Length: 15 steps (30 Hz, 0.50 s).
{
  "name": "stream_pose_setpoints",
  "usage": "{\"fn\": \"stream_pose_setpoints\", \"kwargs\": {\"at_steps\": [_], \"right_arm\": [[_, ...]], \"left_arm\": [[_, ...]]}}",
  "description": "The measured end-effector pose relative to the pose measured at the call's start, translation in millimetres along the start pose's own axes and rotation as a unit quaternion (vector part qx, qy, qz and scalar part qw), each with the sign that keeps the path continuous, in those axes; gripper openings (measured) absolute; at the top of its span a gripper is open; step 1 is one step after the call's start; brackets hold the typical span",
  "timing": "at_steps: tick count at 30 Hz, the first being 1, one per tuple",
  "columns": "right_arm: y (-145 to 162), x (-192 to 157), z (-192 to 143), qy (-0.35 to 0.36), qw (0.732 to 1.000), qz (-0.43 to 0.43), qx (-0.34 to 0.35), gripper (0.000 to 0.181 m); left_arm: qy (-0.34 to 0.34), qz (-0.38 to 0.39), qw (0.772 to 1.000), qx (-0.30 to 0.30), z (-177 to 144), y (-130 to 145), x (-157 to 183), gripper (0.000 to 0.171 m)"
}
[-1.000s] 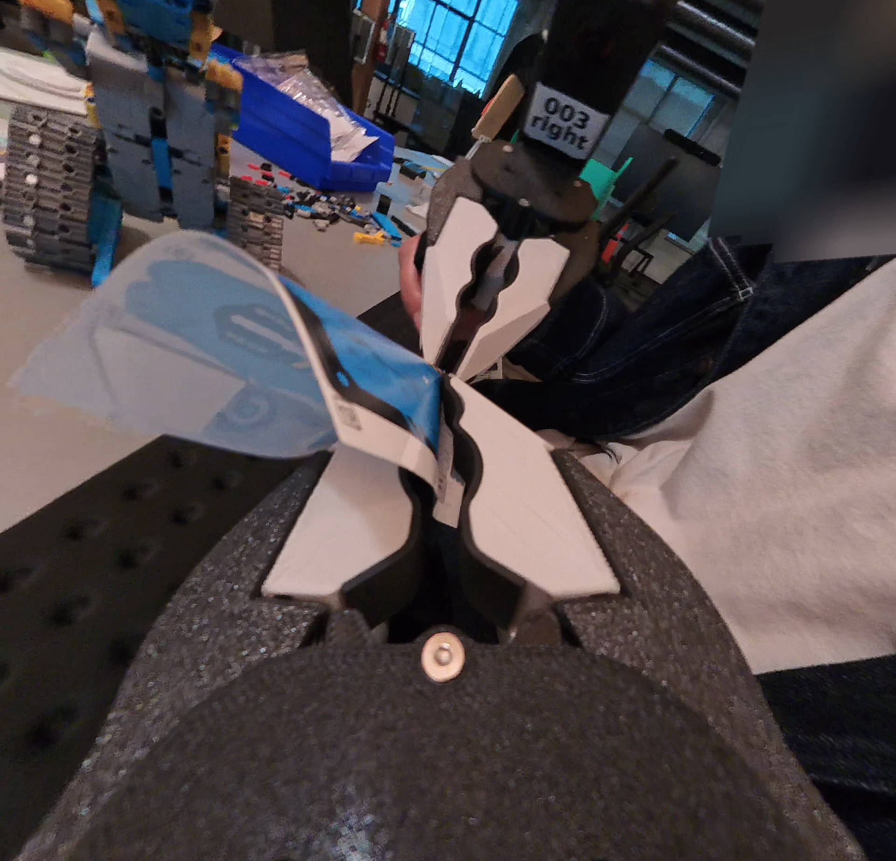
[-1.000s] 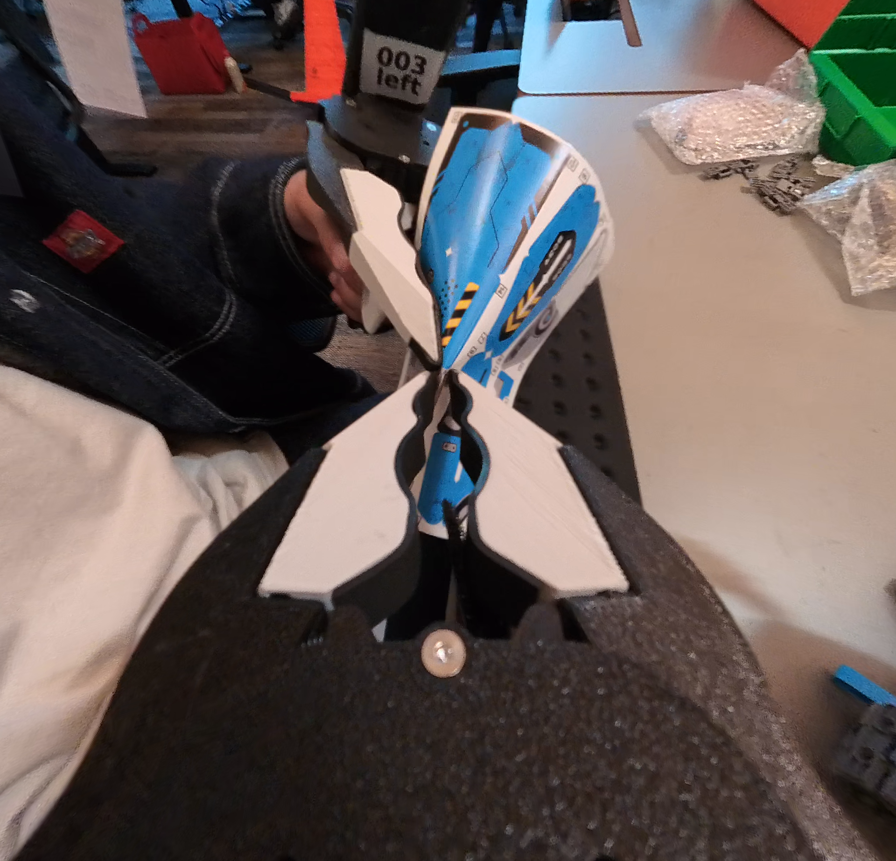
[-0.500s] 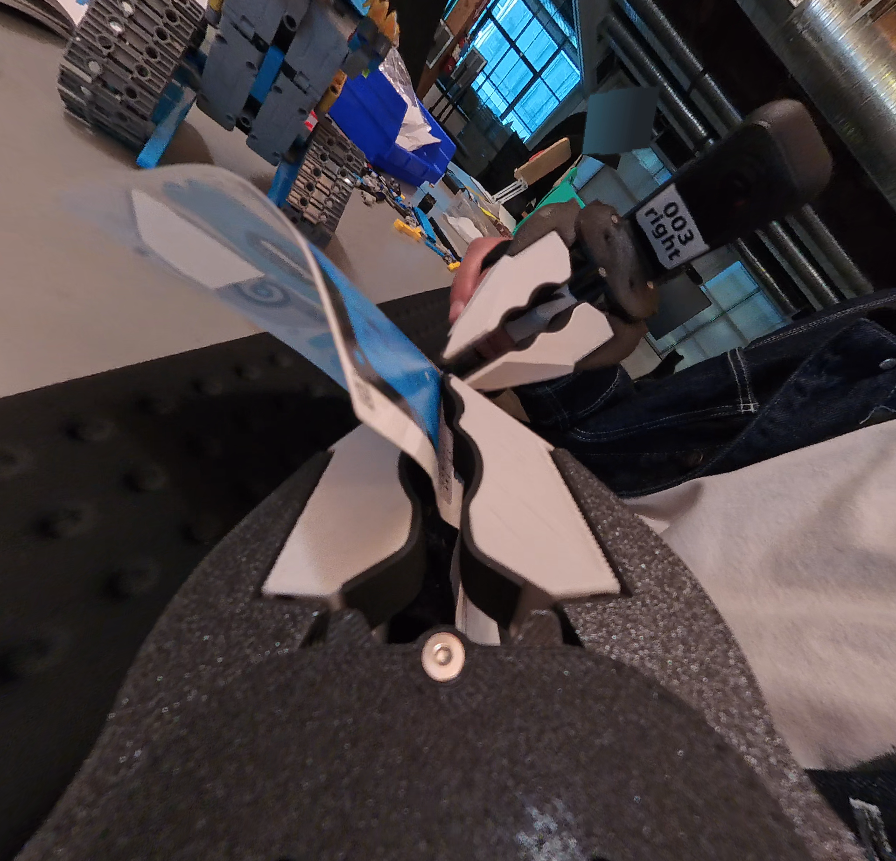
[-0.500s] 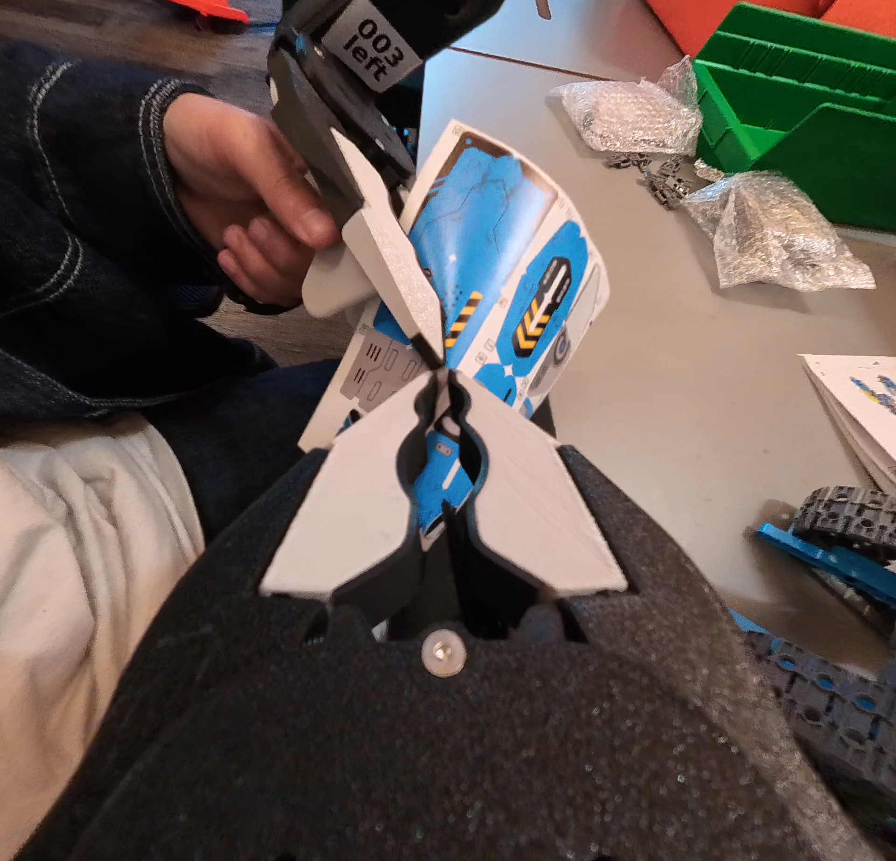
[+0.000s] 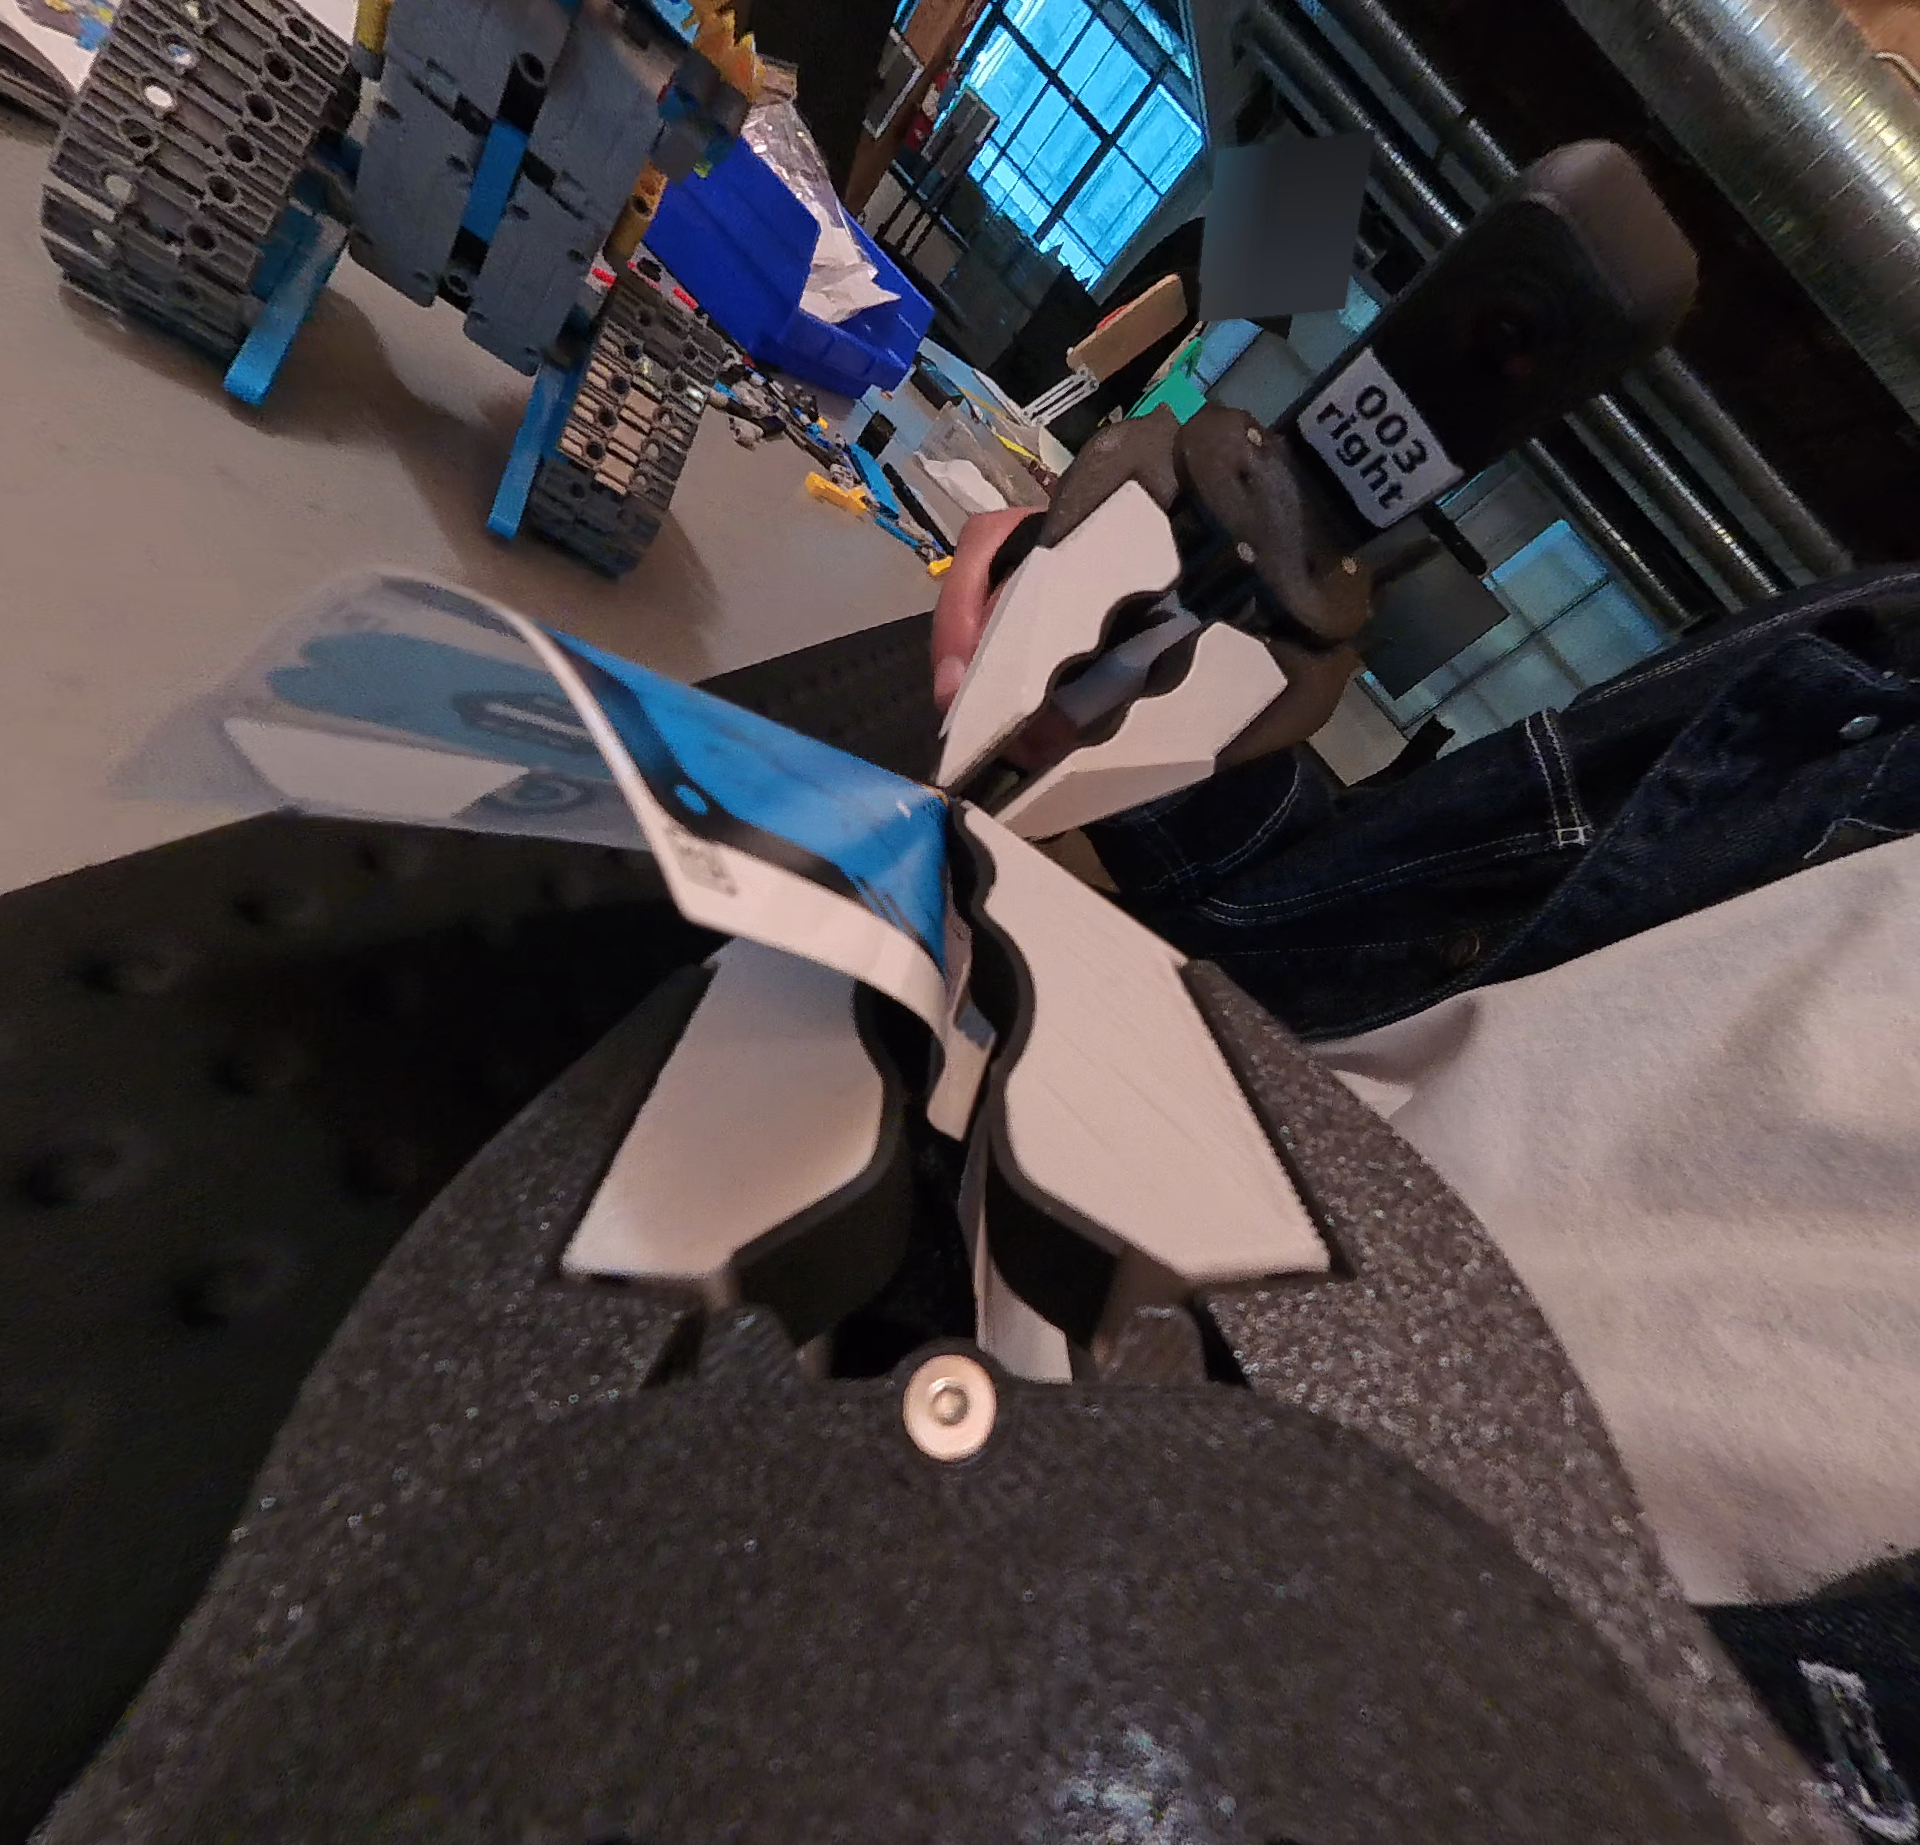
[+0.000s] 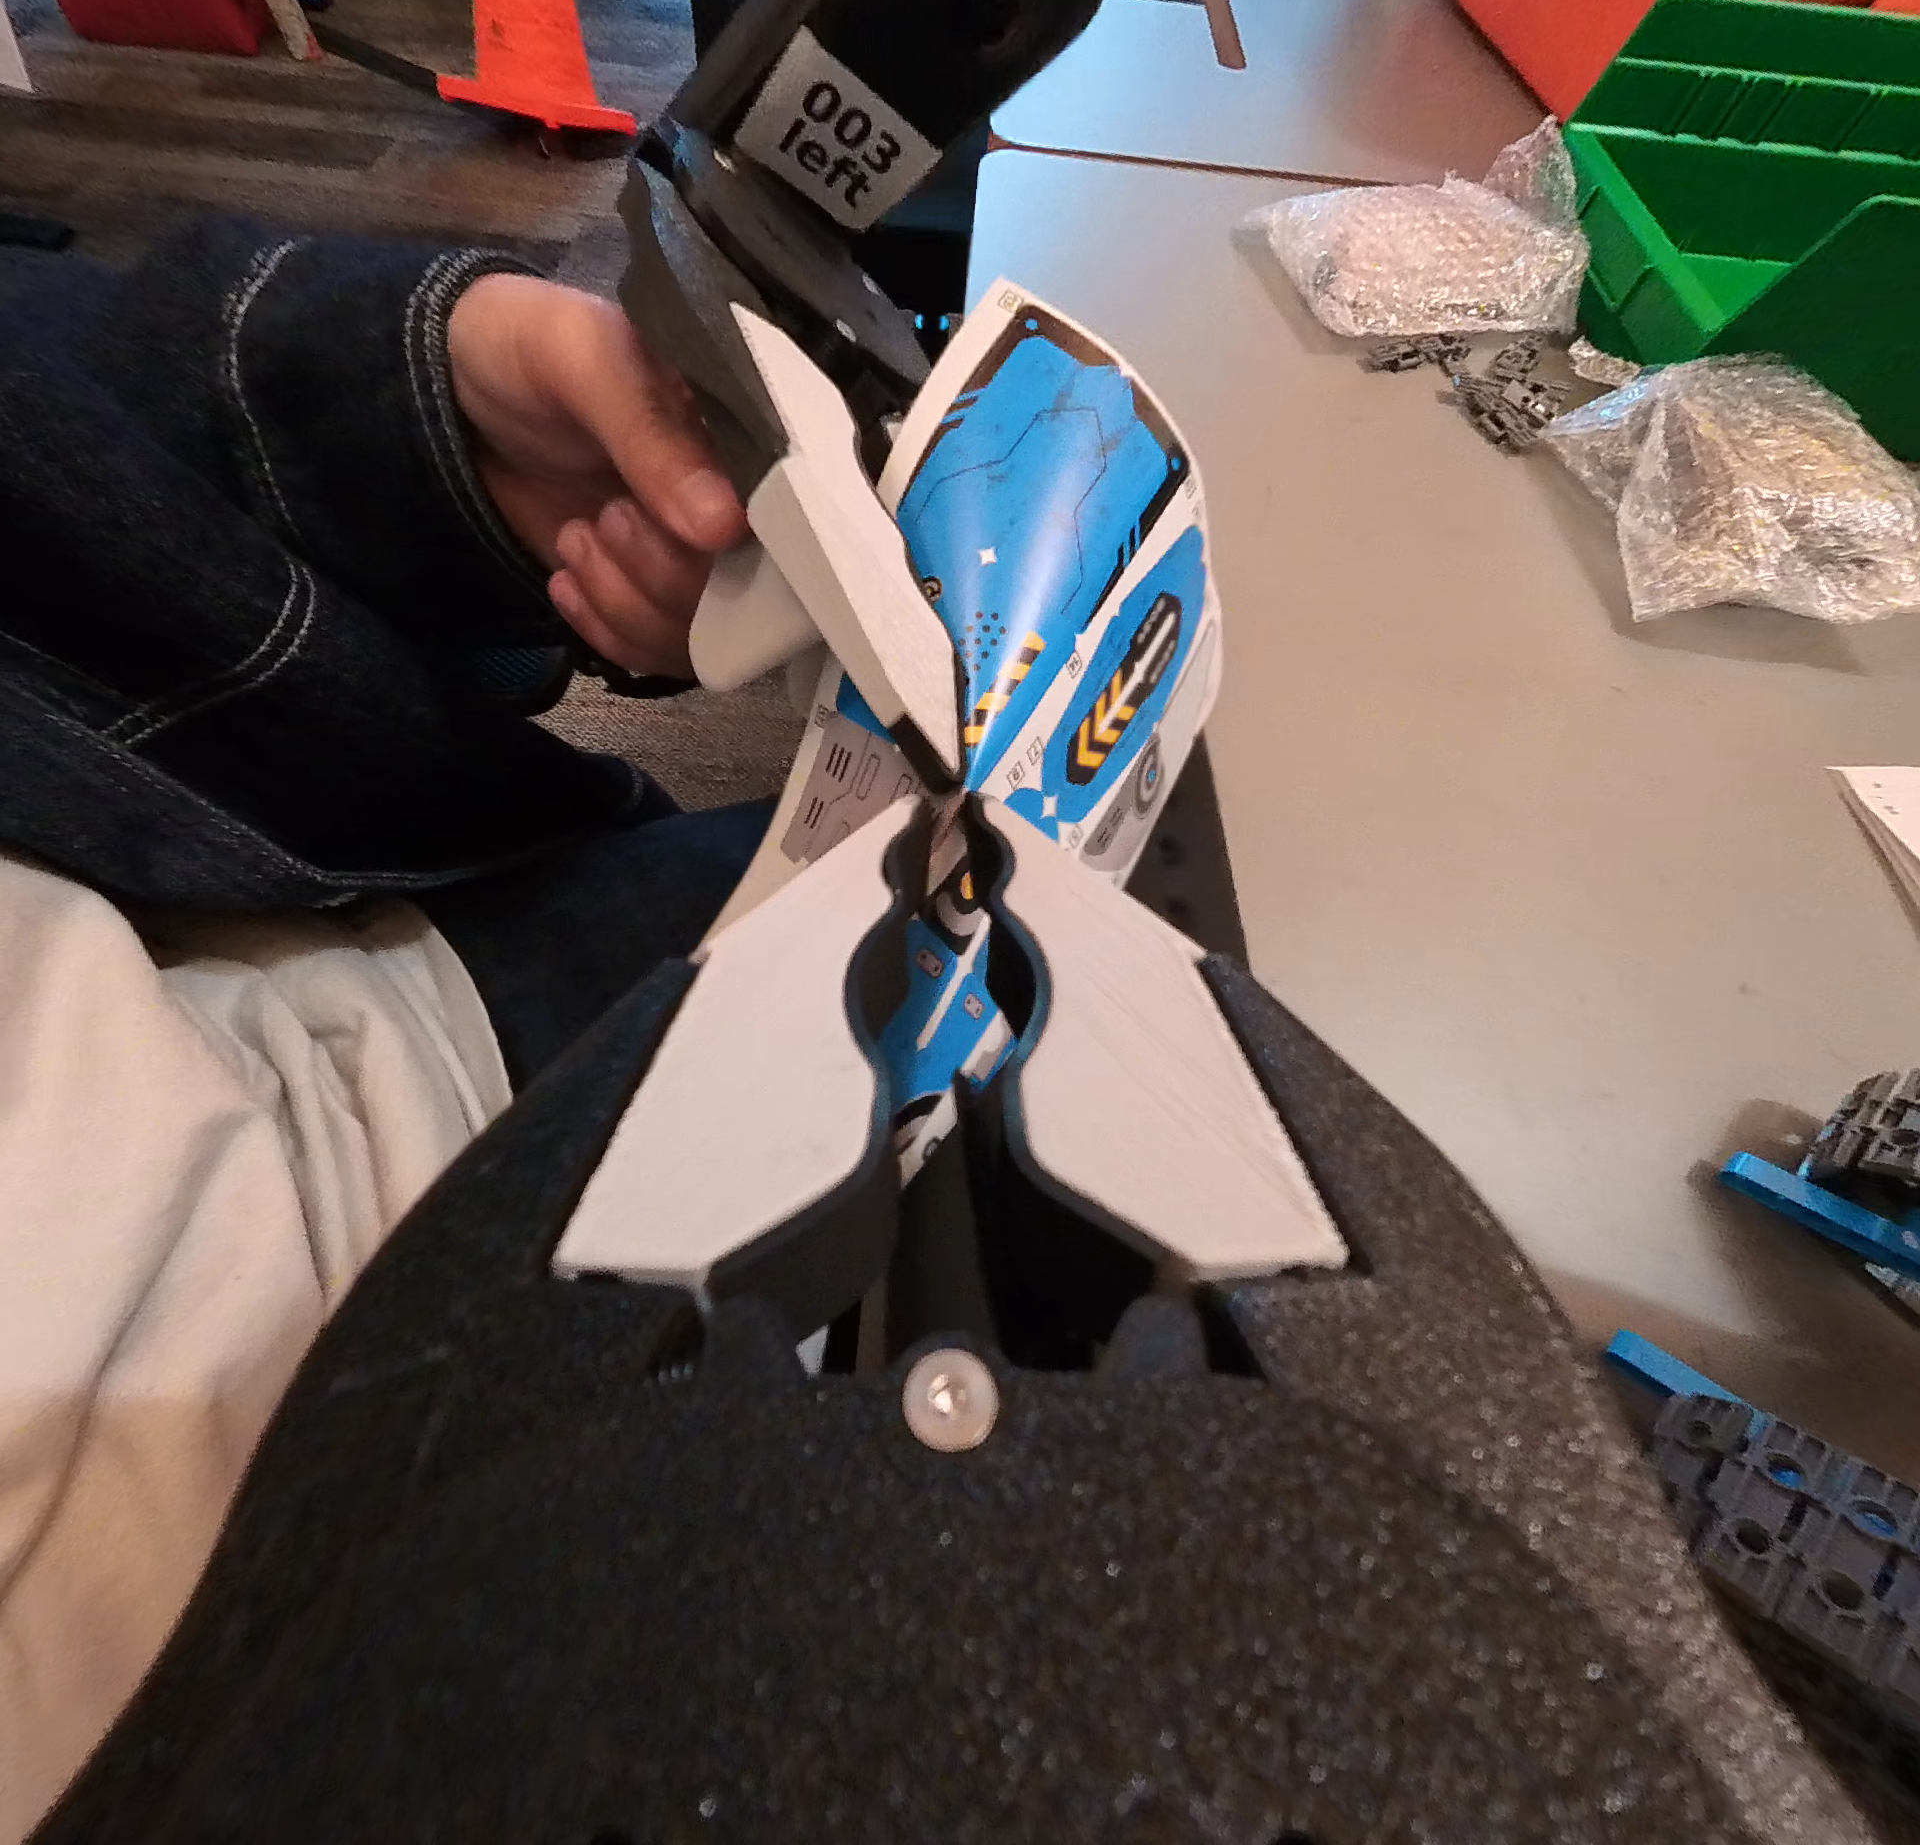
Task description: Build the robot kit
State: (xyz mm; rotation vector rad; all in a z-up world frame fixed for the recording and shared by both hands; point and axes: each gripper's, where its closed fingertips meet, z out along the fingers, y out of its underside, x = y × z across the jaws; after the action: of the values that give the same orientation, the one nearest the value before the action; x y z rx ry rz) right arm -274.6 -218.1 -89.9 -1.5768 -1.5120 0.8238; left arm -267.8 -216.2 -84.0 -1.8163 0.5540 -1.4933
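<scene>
A glossy sticker sheet (image 5: 758, 787) with blue, black and yellow shapes is held between both grippers over a person's lap. My left gripper (image 5: 951, 824) is shut on the sheet's edge, and the sheet curls away to the left. My right gripper (image 6: 951, 808) is shut on a blue part of the same sheet (image 6: 1049, 548), which fans up and to the right. The two grippers meet tip to tip. The right gripper (image 5: 987, 777) shows in the left wrist view and the left gripper (image 6: 935, 756) shows in the right wrist view, each held by a hand.
A black perforated mat (image 5: 260, 1016) lies at the table edge. A grey and blue tracked brick model (image 5: 499, 185), a blue bin (image 5: 769, 268) and loose bricks (image 5: 831, 455) stand on the table. A green bin (image 6: 1745, 216), bubble-wrap bags (image 6: 1434, 257) and track pieces (image 6: 1808, 1546) lie to the right. Left and right tips are no more than a few centimetres apart.
Both grippers have rolled and tilted together while still pinching the sheet. The right gripper now leans to the right in the left wrist view. The sheet stays held at both ends.
</scene>
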Motion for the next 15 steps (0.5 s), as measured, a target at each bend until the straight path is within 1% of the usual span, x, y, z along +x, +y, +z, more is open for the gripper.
{"fn": "stream_pose_setpoints", "kwargs": {"at_steps": [2,5,9,10,12,13,14,15], "right_arm": [[1.4,2.2,1.6,0.013,1.000,-0.012,-0.006,0.005],[5.0,6.3,5.6,0.041,0.998,-0.047,-0.019,0.004],[4.4,11.8,8.0,0.083,0.991,-0.098,-0.022,0.004],[3.7,13.4,7.6,0.091,0.990,-0.105,-0.020,0.003],[5.7,15.0,7.2,0.090,0.990,-0.103,-0.022,0.002],[6.7,17.2,6.6,0.092,0.991,-0.097,-0.022,0.002],[6.3,17.9,5.9,0.089,0.992,-0.090,-0.017,0.001],[5.1,16.6,5.5,0.080,0.994,-0.080,-0.010,0.001]], "left_arm": [[-0.006,-0.007,1.000,0.000,-0.1,0.1,-2.8,0.000],[-0.011,-0.041,0.999,0.003,-0.5,0.7,-9.0,0.000],[0.003,-0.086,0.996,0.022,-1.4,-2.3,-11.7,0.000],[0.009,-0.094,0.995,0.027,-1.6,-3.6,-11.2,0.001],[0.028,-0.109,0.993,0.039,-2.9,-6.8,-8.8,0.011],[0.031,-0.118,0.992,0.045,-4.3,-8.6,-9.5,0.011],[0.023,-0.116,0.992,0.046,-5.5,-8.3,-12.6,0.001],[0.016,-0.110,0.993,0.045,-6.2,-7.7,-14.5,0.000]]}}
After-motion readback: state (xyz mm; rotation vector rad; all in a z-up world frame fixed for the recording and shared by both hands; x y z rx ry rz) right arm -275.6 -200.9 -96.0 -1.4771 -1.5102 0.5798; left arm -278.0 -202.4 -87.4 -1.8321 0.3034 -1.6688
